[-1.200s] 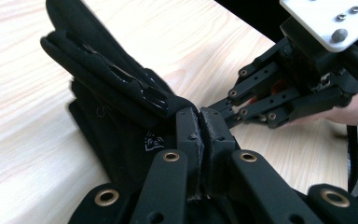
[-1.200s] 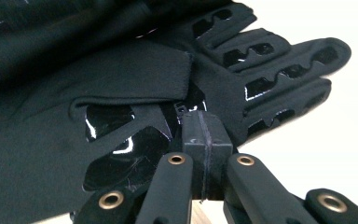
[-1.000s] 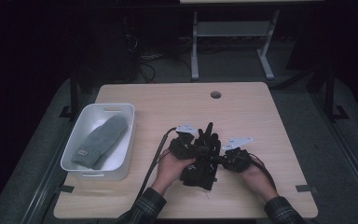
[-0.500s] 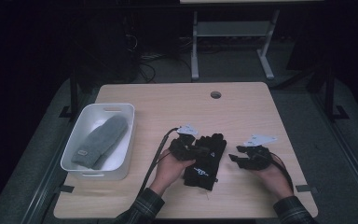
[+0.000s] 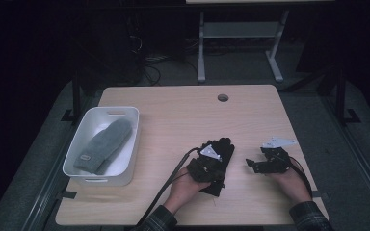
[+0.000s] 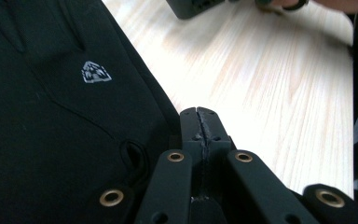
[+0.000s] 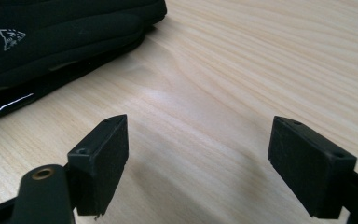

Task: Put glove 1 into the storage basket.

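Filling the middle of the high view, the wooden table (image 5: pixel 173 125) carries a white bin (image 5: pixel 125 173) at left holding a grey mitten (image 5: pixel 103 144). Right of centre lies the black glove (image 5: pixel 221 149), flat on the wood. The left gripper (image 5: pixel 207 166) rests on the glove, jaws pressed together at its edge. Just right, clear of the glove, the right gripper (image 7: pixel 196 149) has just been opening; its jaws stand spread with nothing between.

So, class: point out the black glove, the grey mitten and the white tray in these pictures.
black glove (image 5: pixel 221 150): high view, on its fingers beyond the left gripper.
grey mitten (image 5: pixel 105 143): high view, on the middle of its body, inside the tray.
white tray (image 5: pixel 95 179): high view, on its near rim.
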